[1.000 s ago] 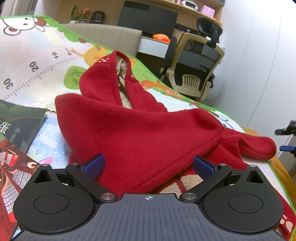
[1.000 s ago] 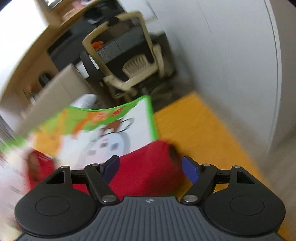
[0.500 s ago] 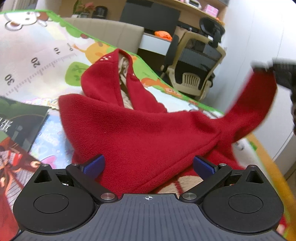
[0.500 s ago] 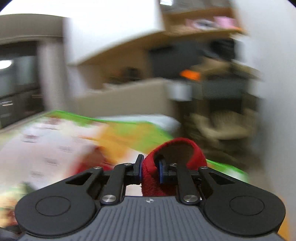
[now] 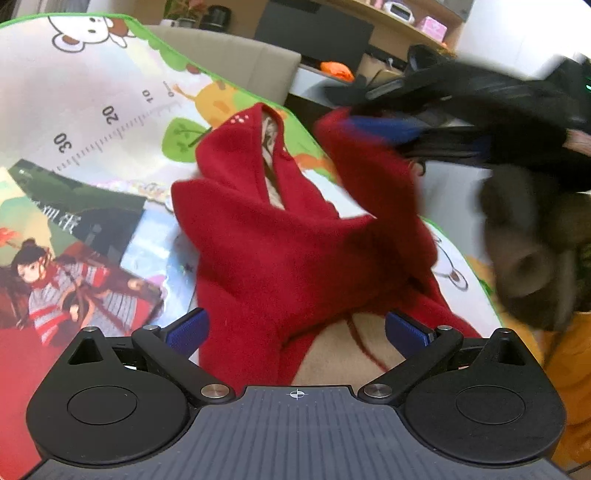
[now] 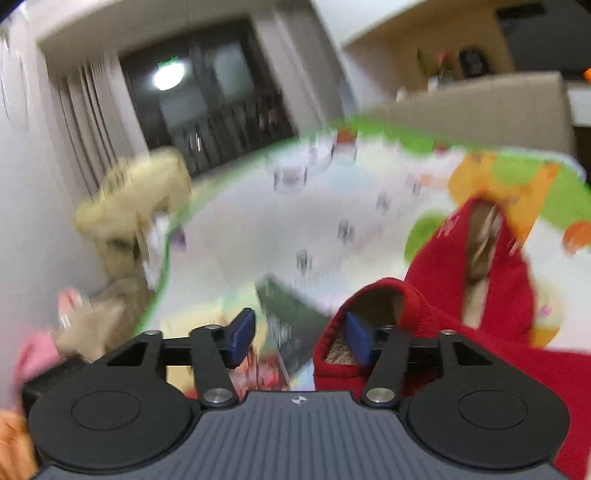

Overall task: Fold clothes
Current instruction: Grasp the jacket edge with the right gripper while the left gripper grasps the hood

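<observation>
A red fleece hooded jacket (image 5: 280, 251) lies spread on a cartoon-printed mat (image 5: 92, 96) covering the worktop, its hood (image 5: 240, 147) pointing away from the left wrist camera and its tan lining showing at the neck and the lower opening. One red sleeve (image 5: 373, 173) is lifted off the mat at the right of the left wrist view, its end against the blue pads of the right tool (image 5: 384, 129), which appears there as a dark blur. In the right wrist view the right tool (image 6: 299, 336) has its two blue pads apart; the sleeve cuff (image 6: 373, 314) hangs over the right-hand finger alone, with open space between the pads, so it is draped on one finger and not pinched. The left tool (image 5: 295, 328) is open wide, low over the near hem of the jacket, its blue pads on either side of the fabric and not closed on it. Illustrated books (image 5: 77, 280) lie on the mat just left of the jacket. Behind the worktop stand a beige chair back (image 5: 236, 62) and a dark monitor (image 5: 314, 33) under a shelf. The right wrist view is motion-blurred, showing a dark window (image 6: 207, 107) and curtains.
</observation>
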`<action>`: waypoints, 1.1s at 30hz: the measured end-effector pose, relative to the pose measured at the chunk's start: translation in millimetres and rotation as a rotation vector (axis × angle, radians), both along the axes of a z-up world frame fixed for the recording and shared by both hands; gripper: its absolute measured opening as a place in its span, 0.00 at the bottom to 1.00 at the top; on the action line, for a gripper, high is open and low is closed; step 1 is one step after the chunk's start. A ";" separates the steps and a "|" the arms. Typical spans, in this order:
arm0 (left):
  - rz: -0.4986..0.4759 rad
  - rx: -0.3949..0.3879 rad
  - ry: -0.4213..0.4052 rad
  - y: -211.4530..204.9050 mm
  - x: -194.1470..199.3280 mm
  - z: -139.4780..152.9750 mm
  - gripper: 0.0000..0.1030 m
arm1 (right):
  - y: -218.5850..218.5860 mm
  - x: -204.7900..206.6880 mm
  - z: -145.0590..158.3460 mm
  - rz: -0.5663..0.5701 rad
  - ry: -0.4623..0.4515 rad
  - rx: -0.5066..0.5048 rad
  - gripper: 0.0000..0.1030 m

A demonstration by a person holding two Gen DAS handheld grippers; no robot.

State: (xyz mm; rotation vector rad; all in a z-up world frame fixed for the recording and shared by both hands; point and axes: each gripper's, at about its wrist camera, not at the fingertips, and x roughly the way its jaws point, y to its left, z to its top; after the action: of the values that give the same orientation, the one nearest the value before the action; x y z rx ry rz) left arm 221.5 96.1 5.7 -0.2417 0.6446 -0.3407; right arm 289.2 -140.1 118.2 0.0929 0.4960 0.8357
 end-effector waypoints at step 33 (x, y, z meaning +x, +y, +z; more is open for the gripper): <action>0.239 0.174 -0.195 -26.0 76.1 32.2 0.17 | -108.8 -30.4 -82.7 -0.318 0.089 0.085 0.98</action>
State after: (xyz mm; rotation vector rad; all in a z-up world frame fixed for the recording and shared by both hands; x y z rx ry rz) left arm 297.6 70.1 37.9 -0.1149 0.4439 -0.0753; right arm 258.8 -248.9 35.5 0.2810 0.5132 0.5427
